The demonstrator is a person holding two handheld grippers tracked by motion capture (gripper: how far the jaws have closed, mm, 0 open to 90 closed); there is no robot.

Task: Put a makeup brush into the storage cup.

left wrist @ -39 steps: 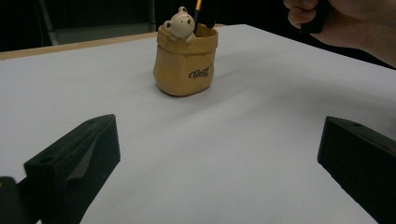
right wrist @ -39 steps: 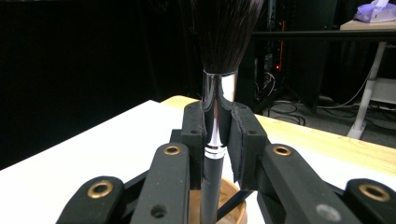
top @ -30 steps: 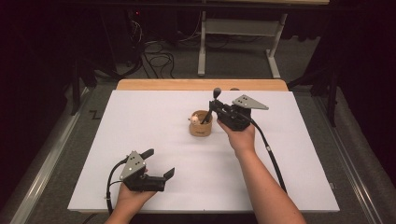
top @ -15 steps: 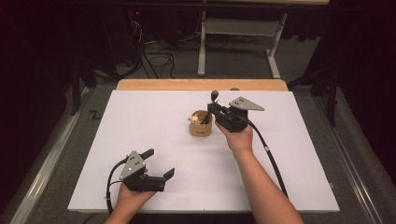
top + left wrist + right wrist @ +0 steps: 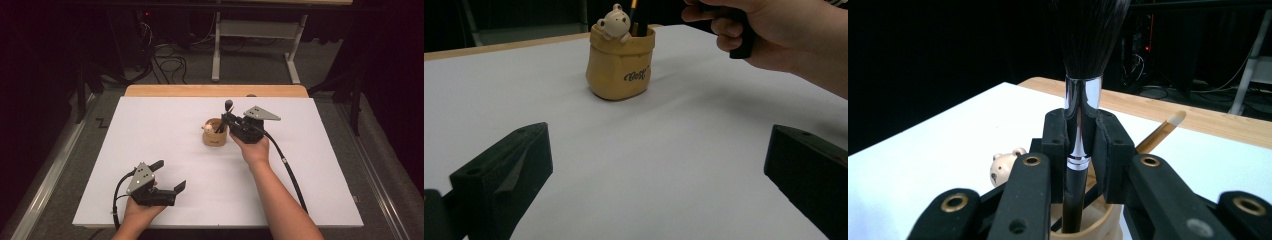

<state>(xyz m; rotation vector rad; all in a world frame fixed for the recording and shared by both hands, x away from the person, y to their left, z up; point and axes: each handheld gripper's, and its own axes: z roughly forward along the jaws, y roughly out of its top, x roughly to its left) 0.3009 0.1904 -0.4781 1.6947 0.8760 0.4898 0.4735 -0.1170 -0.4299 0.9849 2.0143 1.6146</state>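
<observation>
Standing upright between the closed jaws of the right gripper (image 5: 226, 121), a makeup brush (image 5: 1079, 115) with a black handle, a shiny silver ferrule and dark bristles has its lower end inside the tan holder (image 5: 215, 133), which sits near the middle of the white table top (image 5: 150, 125). In the right gripper view the two black pads press on the brush just below the ferrule, and the bristles rise out of the top of the picture. A small bear figure (image 5: 614, 22) peeks over the holder's rim, and dark lettering marks the holder's side. A slim wooden stick with a pale tip (image 5: 1162, 131) leans out of the holder behind the jaws; it may be a pencil, though it is too blurred to tell. The person's right hand (image 5: 256, 148) grips the tool just beside the holder. The left gripper (image 5: 170, 176) rests low near the front edge of the table, well apart from the holder, its jaws spread wide with nothing between them.
</observation>
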